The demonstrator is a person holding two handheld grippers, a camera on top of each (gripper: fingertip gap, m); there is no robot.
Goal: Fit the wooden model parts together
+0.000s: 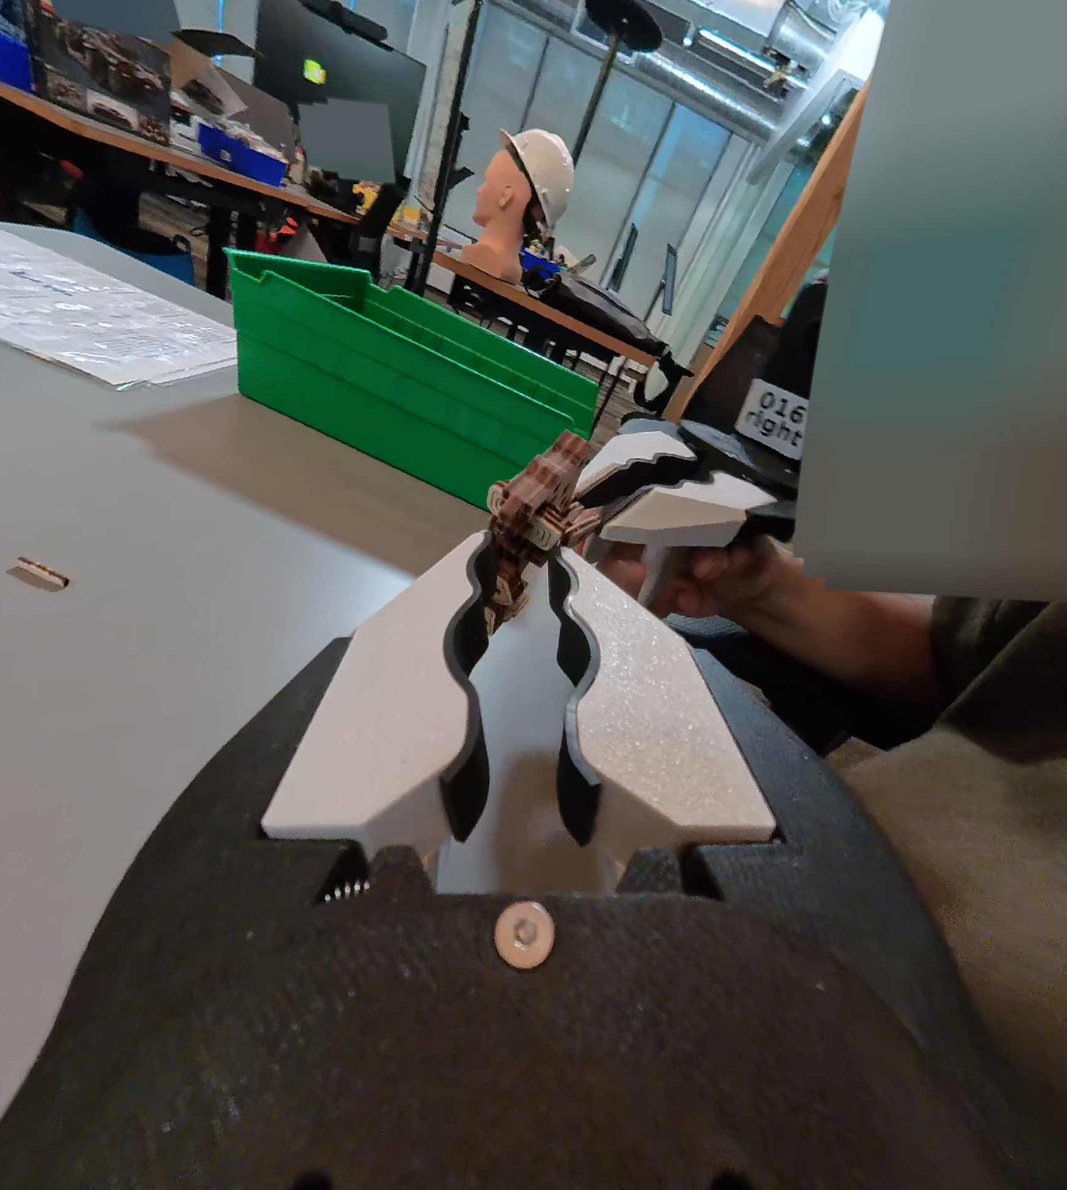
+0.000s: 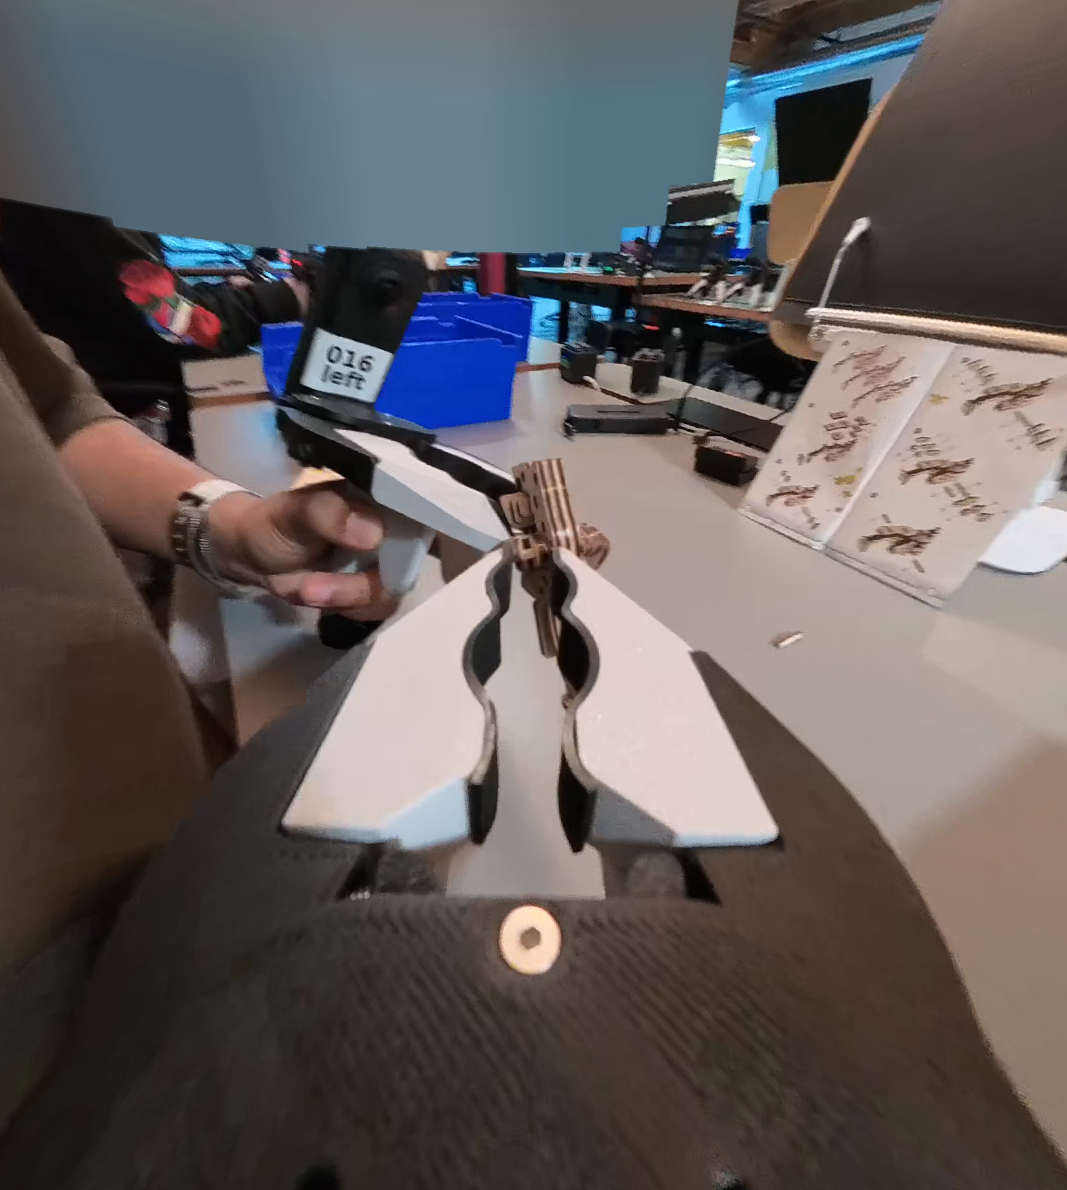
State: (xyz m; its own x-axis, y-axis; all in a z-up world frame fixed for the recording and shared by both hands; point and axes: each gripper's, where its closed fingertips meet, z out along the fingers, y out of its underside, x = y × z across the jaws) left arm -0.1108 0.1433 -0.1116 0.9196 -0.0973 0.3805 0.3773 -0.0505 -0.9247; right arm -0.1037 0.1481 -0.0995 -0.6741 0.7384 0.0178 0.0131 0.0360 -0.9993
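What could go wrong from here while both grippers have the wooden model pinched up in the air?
1. The left gripper and right gripper both clamp the wooden model only at their fingertips; twisting may snap thin layered parts.
2. The model hangs above the table, so a slip would likely drop it.
3. A small loose piece lies apart on the table and could be overlooked or swept away.

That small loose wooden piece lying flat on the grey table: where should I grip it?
Judging by its pose, take the loose wooden piece across its short width, coming straight down from above: it lies flat on the table, so its long edges are the only reachable faces.
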